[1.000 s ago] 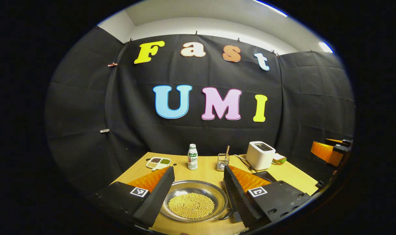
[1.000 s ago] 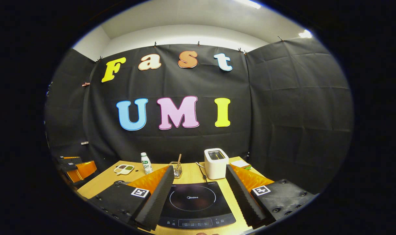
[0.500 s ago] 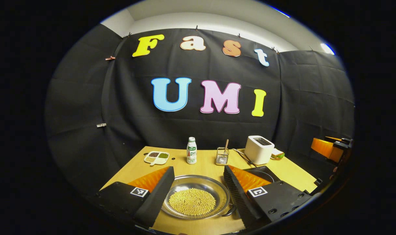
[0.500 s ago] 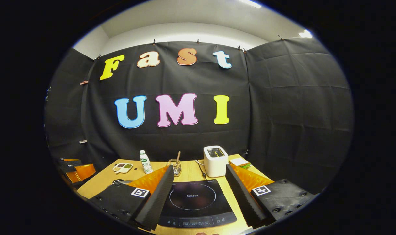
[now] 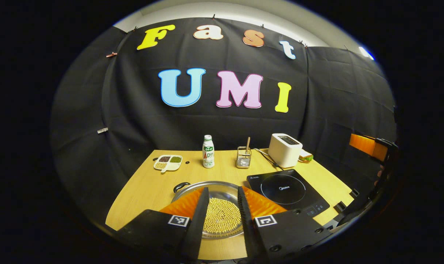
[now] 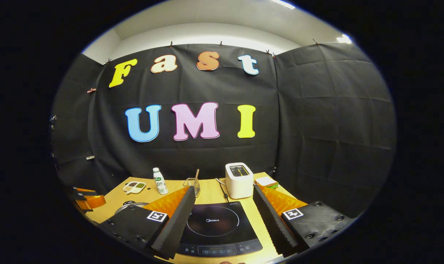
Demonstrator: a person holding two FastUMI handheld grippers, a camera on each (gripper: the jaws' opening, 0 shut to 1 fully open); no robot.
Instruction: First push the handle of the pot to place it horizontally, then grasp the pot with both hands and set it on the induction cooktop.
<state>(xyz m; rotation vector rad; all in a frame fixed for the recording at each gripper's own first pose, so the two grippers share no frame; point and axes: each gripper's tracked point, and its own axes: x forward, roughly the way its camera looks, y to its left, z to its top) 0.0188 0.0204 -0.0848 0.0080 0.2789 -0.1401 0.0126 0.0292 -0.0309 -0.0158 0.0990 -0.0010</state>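
So pot [image 5: 214,205] w/ beans sits on the worktop [image 5: 148,183], cooktop [image 5: 286,190] at its 3 o'clock, nothing on it yet. One handle [image 5: 180,186] pokes out at 10, so the push looks not done imo. Left gripper [image 5: 220,216] fingers nearly closed, grasping nothing; right gripper [image 6: 222,220] spread wide over the cooktop. Writing too small to read.

bare table [image 5: 148,187] left of pot [image 5: 222,198], cooktop [image 5: 288,190] right
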